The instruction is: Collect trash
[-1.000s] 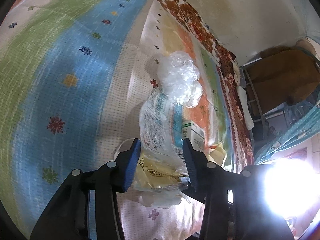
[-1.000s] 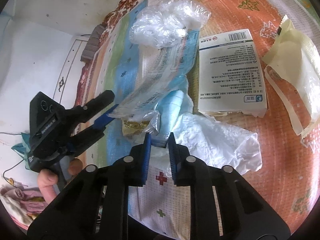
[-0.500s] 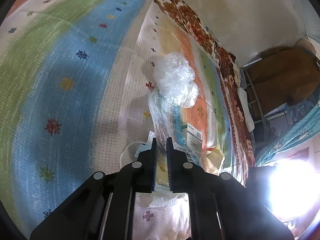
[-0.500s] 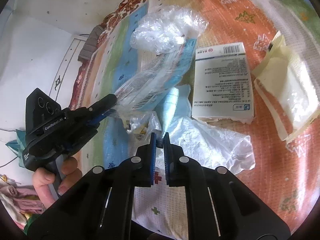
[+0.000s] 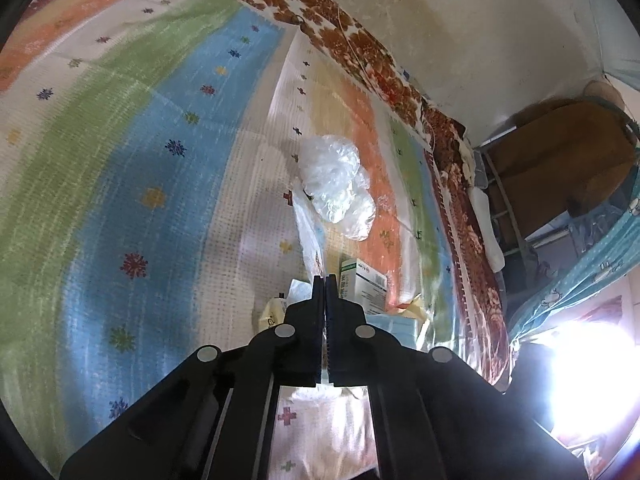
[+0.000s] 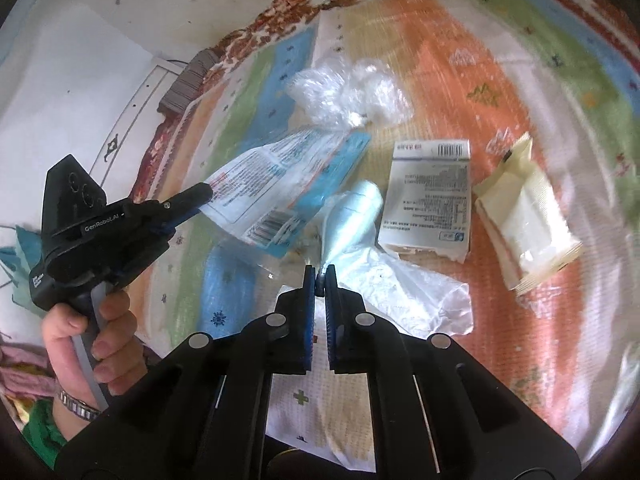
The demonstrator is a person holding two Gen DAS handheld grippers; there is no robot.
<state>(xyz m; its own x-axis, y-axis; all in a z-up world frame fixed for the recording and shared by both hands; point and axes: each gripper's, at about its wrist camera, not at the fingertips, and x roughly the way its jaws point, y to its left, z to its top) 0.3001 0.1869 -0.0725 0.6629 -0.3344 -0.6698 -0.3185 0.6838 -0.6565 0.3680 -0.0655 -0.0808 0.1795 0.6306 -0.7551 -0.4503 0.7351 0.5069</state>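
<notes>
Left gripper [image 6: 202, 192] clamped printed wrapper [image 6: 280, 184]; right gripper [image 6: 319, 274] pinched white plastic bag [image 6: 400, 292]. Best lifted slowly, both grips firm.

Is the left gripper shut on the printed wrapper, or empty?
Shut on it: the left gripper pinches a corner of the printed wrapper, whose near end hangs clear of the blanket.

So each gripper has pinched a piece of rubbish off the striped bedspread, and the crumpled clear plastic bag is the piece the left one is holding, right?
Not quite. The right wrist view shows the left gripper shut on the flat printed blue-and-white wrapper. The crumpled clear plastic bag lies untouched on the striped bedspread. The right gripper does pinch the pale blue twisted bag.
</notes>
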